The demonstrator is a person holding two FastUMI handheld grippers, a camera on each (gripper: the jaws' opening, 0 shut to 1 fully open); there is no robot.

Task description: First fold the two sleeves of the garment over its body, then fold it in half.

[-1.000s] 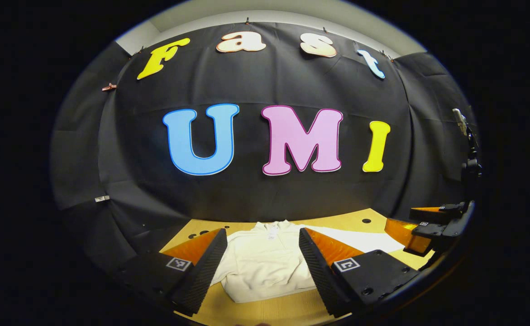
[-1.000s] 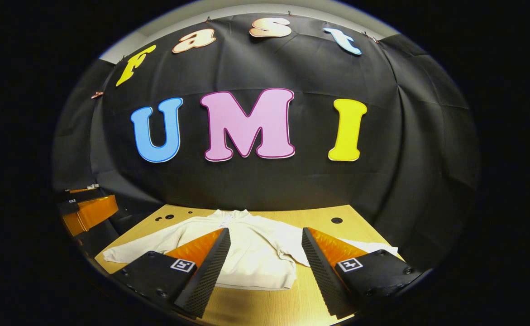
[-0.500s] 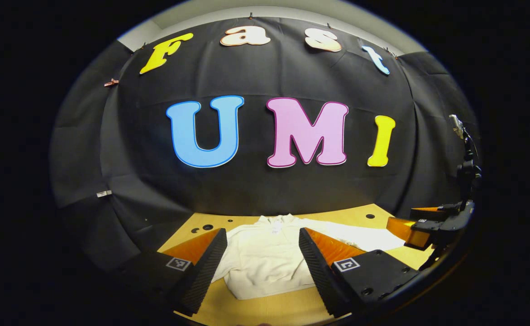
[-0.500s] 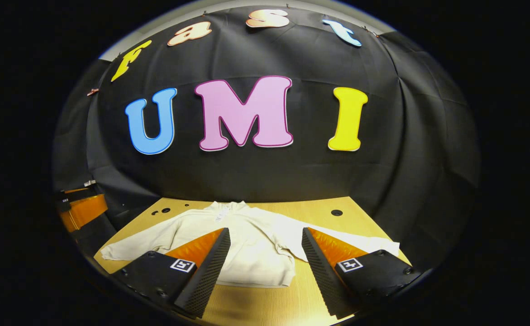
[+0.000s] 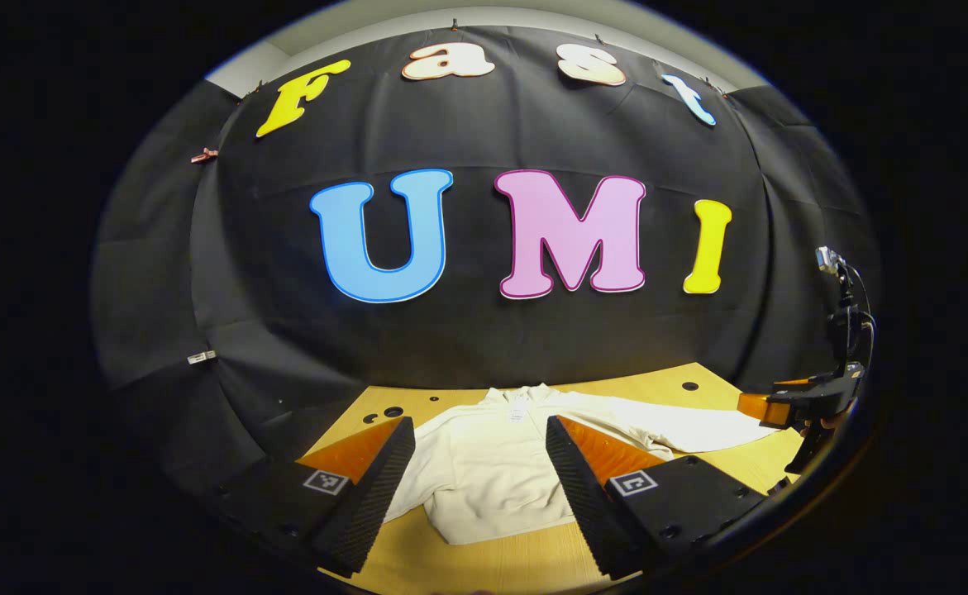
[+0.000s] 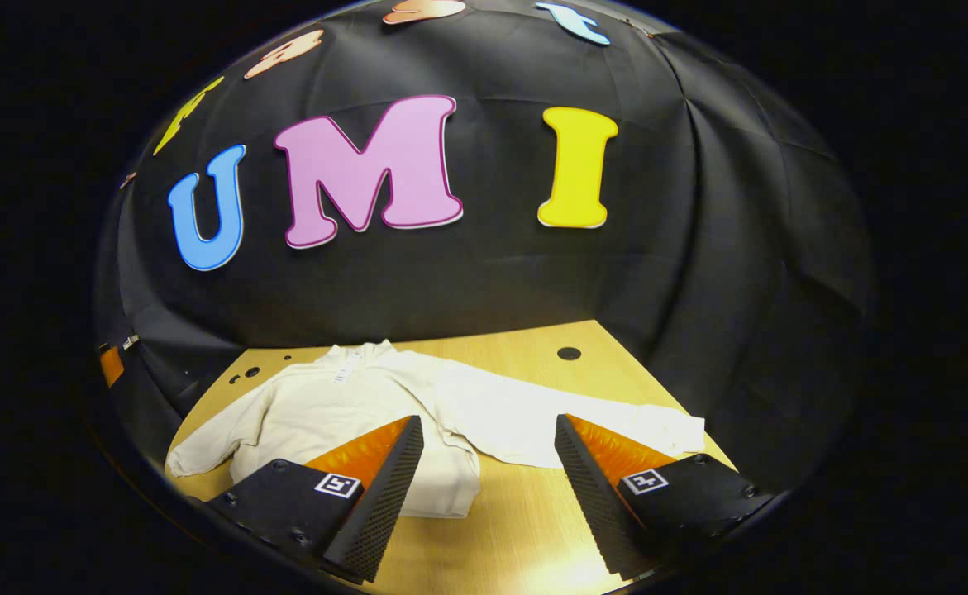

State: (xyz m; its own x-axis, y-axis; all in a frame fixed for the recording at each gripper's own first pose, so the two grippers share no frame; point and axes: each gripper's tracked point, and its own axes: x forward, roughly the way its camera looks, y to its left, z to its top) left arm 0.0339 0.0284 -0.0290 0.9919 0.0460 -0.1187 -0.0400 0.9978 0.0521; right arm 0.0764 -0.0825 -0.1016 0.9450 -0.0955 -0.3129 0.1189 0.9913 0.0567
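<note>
With both sleeves lying spread, the cream sweatshirt (image 6: 343, 413) sits flat on the desk (image 6: 525, 529). Left gripper (image 5: 475, 487) and right gripper (image 6: 488, 492) hover with jaws spread, empty. Risk: a shallow pinch at the right sleeve (image 6: 583, 421) drags the body askew.

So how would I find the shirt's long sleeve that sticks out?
Look at the wooden table below the black cloth wall. On it lies a cream sweatshirt, spread flat. The sleeve is the long arm reaching away from its body toward the right gripper, ending near the table's edge.
</note>
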